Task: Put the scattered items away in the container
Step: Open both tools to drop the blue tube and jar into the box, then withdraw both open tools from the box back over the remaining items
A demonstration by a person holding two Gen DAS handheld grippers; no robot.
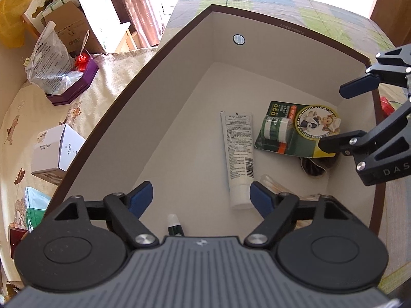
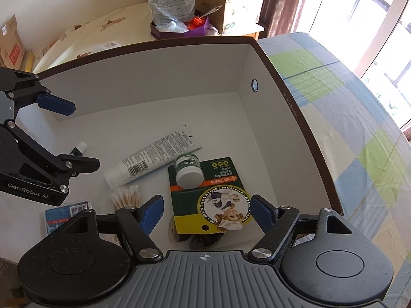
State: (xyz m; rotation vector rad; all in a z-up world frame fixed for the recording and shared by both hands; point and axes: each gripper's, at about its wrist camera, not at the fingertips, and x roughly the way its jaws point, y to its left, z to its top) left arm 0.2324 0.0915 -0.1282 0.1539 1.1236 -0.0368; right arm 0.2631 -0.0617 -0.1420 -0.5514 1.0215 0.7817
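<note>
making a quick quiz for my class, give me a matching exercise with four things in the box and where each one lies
Things:
1. long white plastic tube with a barcode
2. small green-and-white jar on its green card
3. bundle of wooden cotton swabs
4. blue printed sachet

Places:
A. beside the swabs, under the left gripper
B. on the card, just beyond the tube's crimped end
C. diagonal across the middle of the box floor
D. next to the tube's cap end

Pairs: 1-C, 2-B, 3-D, 4-A

Both grippers hang over the white box with jaws open.
</note>
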